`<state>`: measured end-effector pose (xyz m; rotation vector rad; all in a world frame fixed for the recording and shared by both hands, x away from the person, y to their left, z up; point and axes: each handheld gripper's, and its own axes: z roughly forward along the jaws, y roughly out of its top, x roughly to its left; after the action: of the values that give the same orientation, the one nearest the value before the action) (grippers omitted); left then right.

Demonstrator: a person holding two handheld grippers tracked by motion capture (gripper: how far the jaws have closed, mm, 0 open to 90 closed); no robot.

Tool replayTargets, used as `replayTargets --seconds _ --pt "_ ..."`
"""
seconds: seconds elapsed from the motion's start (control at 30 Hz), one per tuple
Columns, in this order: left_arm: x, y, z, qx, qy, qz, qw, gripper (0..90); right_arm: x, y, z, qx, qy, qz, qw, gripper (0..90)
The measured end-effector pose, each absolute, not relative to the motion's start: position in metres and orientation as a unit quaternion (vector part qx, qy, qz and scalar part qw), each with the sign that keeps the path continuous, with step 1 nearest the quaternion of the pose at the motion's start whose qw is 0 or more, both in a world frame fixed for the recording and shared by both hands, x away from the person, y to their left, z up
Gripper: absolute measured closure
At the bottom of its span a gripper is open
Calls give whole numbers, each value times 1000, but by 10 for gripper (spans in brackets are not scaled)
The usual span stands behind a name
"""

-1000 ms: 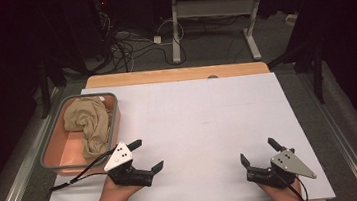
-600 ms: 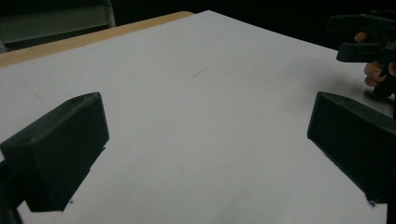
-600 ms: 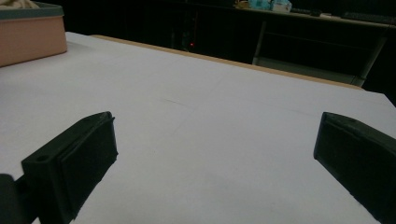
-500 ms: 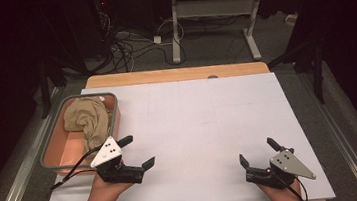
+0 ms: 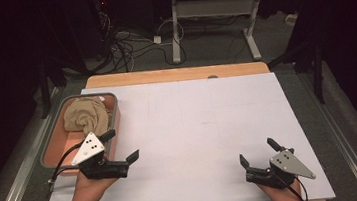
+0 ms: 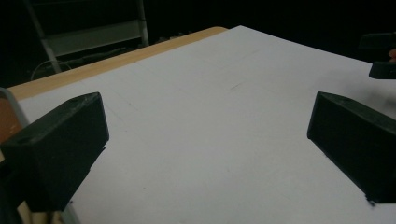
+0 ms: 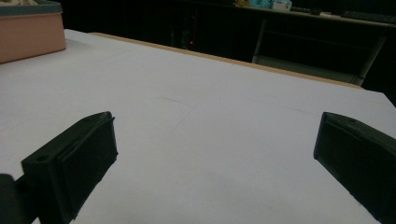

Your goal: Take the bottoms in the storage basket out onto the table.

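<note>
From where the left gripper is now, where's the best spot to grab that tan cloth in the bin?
Probably the raised fold at the near right of the tan cloth, coming down from above. It lies crumpled in the far end of the bin, whose walls block a sideways approach. The left gripper is open beside the bin's right rim.

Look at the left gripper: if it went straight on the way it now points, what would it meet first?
Probably just the white table sheet: the left gripper points over bare sheet, jaws open. The right gripper sits off to one side, seemingly outside that line.
</note>
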<state>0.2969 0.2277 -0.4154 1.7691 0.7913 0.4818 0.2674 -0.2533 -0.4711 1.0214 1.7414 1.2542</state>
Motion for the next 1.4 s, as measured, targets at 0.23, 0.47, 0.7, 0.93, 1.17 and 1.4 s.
replayTargets --seconds 0.23,0.47,0.7,0.93,1.17,1.4 --pt "302 245 -416 740 350 202 538 0 268 -255 -471 400 680 489 372 3" --pt "306 264 -414 730 365 203 541 0 267 -256 -471 402 677 490 373 3" --pt "308 289 -413 715 391 218 537 0 268 -257 -471 403 677 489 375 3" --pt "310 305 -414 707 407 224 533 0 267 -257 -471 405 676 488 375 3" --pt "312 324 -416 698 426 229 528 0 268 -259 -472 408 676 487 374 3" --pt "312 340 -418 682 444 233 532 0 268 -261 -472 410 673 488 375 3"
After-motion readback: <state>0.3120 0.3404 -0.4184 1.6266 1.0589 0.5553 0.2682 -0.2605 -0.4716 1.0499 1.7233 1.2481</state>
